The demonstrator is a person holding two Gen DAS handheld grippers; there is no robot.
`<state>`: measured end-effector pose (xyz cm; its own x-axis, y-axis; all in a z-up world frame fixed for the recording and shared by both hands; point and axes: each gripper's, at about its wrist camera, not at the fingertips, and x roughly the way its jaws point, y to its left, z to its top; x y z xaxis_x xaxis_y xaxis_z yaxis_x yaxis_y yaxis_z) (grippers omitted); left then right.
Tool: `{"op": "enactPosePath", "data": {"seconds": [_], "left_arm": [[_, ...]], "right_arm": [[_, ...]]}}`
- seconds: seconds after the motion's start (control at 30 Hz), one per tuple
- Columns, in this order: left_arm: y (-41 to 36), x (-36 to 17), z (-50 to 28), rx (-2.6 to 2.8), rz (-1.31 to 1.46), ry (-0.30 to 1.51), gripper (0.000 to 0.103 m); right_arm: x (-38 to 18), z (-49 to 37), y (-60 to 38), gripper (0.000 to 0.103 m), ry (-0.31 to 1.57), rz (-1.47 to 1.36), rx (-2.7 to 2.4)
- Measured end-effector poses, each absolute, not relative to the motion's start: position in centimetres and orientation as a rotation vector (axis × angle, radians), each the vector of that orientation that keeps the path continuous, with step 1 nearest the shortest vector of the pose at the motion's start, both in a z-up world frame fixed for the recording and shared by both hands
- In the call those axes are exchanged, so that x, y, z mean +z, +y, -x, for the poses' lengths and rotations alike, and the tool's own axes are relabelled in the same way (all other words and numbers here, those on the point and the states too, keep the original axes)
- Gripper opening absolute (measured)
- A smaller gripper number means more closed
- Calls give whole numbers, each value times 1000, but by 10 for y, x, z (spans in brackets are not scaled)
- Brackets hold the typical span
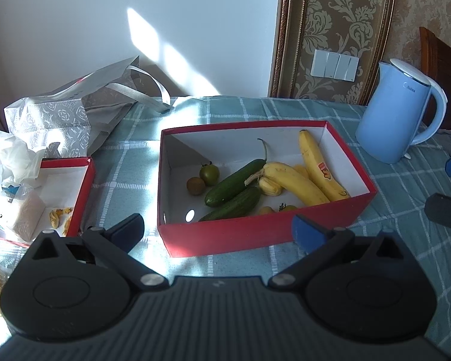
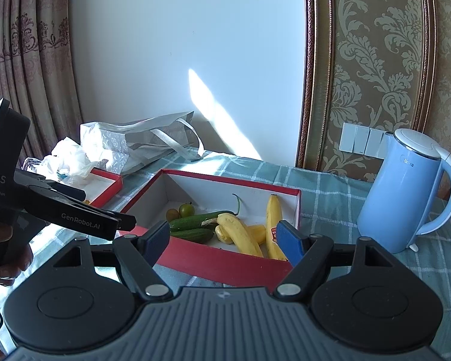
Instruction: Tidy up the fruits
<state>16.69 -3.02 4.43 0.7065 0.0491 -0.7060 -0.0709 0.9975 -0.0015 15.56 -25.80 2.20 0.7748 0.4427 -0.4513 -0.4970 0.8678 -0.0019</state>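
A red box (image 1: 255, 234) with a white inside holds two cucumbers (image 1: 234, 182), bananas (image 1: 297, 180), two small green-brown tomatoes (image 1: 210, 174) and small yellow fruits (image 1: 266, 210). The box (image 2: 213, 258) also shows in the right wrist view, with the cucumbers (image 2: 195, 221) and bananas (image 2: 243, 234). My left gripper (image 1: 218, 228) is open and empty, just in front of the box's near wall. My right gripper (image 2: 224, 236) is open and empty, above the box's near wall. The left gripper (image 2: 126, 222) shows from the side in the right wrist view.
A blue kettle (image 1: 397, 111) stands right of the box. A second red box (image 1: 84, 192) at the left holds yellow scraps (image 1: 58, 215). A grey gift bag (image 1: 84, 108) and crumpled tissue (image 1: 9, 156) lie at the back left. A checked teal cloth (image 1: 129, 156) covers the table.
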Motion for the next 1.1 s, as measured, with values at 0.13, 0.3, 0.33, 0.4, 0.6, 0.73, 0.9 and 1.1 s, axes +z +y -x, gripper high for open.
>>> {"op": "enactPosePath", "data": {"seconds": [0.13, 0.3, 0.33, 0.4, 0.6, 0.73, 0.9, 1.1], "left_arm": [[-35, 47, -164, 57, 6, 759, 103], [-36, 48, -163, 57, 2, 745, 103], [-35, 47, -163, 58, 4, 746, 103], [-34, 46, -165, 63, 7, 749, 103], [-30, 39, -171, 80, 22, 761, 103], [-30, 36, -172, 79, 24, 761, 103], [-28, 35, -171, 66, 37, 758, 103], [-29, 35, -170, 76, 31, 752, 103]], "right_arm": [[22, -153, -258, 78, 456, 130, 517], [21, -154, -259, 78, 460, 131, 514], [20, -154, -259, 78, 460, 132, 511], [19, -155, -259, 78, 460, 132, 509], [17, -158, -257, 78, 467, 128, 509], [17, -159, -256, 78, 468, 133, 513], [17, -159, -255, 78, 468, 137, 512], [18, -159, -256, 78, 472, 135, 512]]}}
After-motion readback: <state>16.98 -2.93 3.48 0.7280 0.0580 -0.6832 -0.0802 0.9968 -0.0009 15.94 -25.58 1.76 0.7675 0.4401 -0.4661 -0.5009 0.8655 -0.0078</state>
